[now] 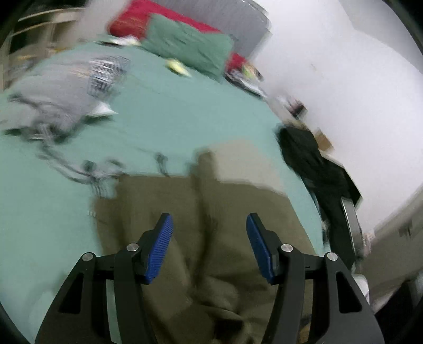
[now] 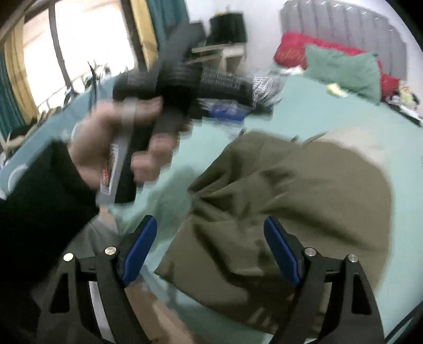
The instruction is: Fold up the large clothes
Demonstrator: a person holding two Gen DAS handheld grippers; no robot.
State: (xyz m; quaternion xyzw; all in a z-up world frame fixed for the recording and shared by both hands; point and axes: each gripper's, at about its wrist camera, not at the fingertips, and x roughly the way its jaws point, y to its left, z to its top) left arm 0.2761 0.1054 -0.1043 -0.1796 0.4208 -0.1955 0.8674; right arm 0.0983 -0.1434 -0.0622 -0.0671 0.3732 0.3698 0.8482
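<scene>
An olive-green garment (image 1: 164, 206) lies crumpled on the teal bed sheet (image 1: 171, 127). My left gripper (image 1: 209, 225) hovers over it, open, with nothing between its blue pads (image 1: 161, 246). In the right wrist view the same garment (image 2: 290, 185) spreads in folds toward the bed's near edge. My right gripper (image 2: 210, 227) stands wide open above its near left corner, and the pads touch no cloth. A hand (image 2: 105, 143) in a black sleeve holds the other gripper's black handle at the upper left, blurred.
A grey garment (image 1: 60, 90) with dark cords lies on the left of the bed. Green pillow (image 1: 185, 47) and red pillow (image 1: 137, 18) sit at the headboard. A dark garment (image 1: 312, 158) hangs off the bed's right edge by the white wall (image 1: 343, 79). Window (image 2: 66, 47) at the left.
</scene>
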